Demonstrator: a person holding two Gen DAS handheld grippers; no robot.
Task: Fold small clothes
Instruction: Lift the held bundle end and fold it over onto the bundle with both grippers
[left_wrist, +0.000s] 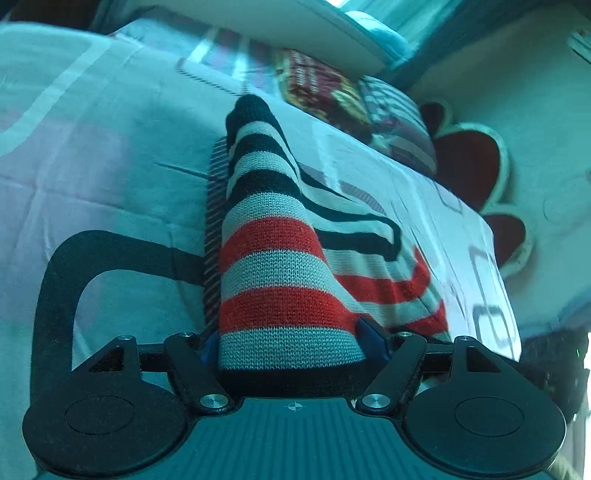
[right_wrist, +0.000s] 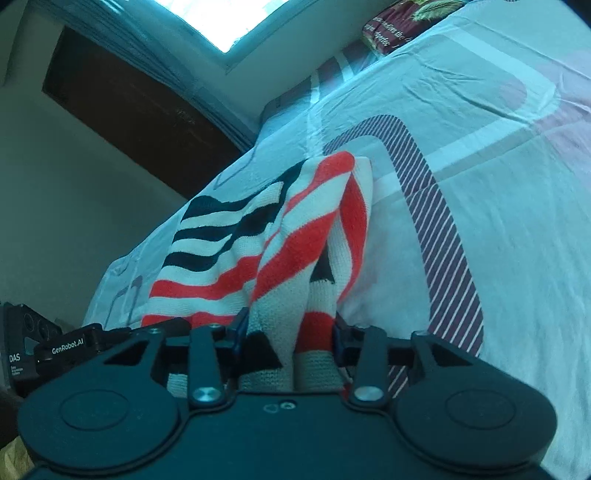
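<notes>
A small knit sweater with red, white and black stripes (left_wrist: 273, 258) lies on a bed and is lifted at two places. My left gripper (left_wrist: 291, 343) is shut on a bunched part of it, which rises over the jaws and hides the fingertips. My right gripper (right_wrist: 291, 339) is shut on another fold of the same sweater (right_wrist: 303, 236), with the cloth draped between and over the fingers. The rest of the sweater trails on the bedsheet (right_wrist: 498, 155) ahead of both grippers.
The bedsheet (left_wrist: 92, 166) is pale with striped bands. Dark red patterned pillows (left_wrist: 325, 88) lie at the far end, a red heart-shaped cushion (left_wrist: 469, 162) beyond the bed edge. A dark wooden door (right_wrist: 129, 107) and wall stand left in the right wrist view. The other gripper's body (right_wrist: 55, 350) is at lower left.
</notes>
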